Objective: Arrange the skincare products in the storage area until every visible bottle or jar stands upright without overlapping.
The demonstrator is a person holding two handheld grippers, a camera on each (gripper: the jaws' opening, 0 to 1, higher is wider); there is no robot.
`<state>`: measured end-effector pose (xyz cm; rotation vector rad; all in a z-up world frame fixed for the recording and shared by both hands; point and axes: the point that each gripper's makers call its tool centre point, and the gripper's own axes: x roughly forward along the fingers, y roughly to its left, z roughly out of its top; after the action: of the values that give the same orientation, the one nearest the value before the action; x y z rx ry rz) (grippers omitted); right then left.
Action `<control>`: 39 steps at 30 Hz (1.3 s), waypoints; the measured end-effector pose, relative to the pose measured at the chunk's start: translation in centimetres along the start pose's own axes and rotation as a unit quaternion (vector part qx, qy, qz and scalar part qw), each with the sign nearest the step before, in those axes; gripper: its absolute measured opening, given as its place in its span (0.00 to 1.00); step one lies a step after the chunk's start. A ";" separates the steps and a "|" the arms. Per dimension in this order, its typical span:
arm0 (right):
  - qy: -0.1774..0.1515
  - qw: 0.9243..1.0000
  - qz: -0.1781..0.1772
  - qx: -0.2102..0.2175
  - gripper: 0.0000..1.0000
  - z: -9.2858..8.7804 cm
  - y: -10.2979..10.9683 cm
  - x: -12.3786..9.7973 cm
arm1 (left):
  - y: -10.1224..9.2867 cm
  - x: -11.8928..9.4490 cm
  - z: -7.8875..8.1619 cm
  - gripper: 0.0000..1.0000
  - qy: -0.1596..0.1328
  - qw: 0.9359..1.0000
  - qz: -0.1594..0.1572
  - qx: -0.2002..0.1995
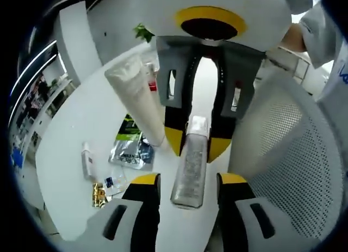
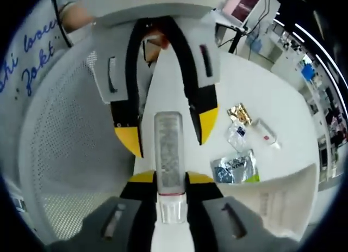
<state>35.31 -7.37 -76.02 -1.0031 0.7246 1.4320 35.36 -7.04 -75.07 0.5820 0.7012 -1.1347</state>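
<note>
Looks like mid-handoff: the clear bottle (image 2: 168, 154) sits between both sets of jaws. The right gripper (image 2: 169, 178) is clamped on its cap end; the left gripper (image 1: 188, 178) has its jaws apart around the base. Next it needs standing upright on the bench (image 1: 65, 154). Further out, the left gripper view shows a white tube (image 1: 138, 97) beside the jaws, and the right gripper view shows the foil sachets (image 2: 234, 167) clearer.
</note>
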 end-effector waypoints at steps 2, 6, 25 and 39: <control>-0.001 1.000 0.000 -0.003 0.19 0.2 -0.1 0.1 | 0.1 0.0 0.0 0.33 -0.003 1.000 0.004 -0.001; 0.005 1.000 -0.003 -0.012 0.19 0.3 -0.3 0.2 | 0.1 0.2 0.0 0.30 -0.003 1.000 0.001 -0.003; -0.004 0.999 0.001 -0.034 0.21 0.6 -0.5 1.0 | 0.4 1.1 -0.8 0.19 0.012 1.000 0.004 -0.028; -0.063 0.996 -0.036 0.058 0.26 -1.4 -1.0 -0.2 | 0.0 1.0 -2.1 0.18 0.026 1.000 -0.002 -0.015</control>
<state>36.50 -8.59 -76.30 -0.8332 0.6647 1.3609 35.15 -6.15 -77.15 0.5865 0.7631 -1.1135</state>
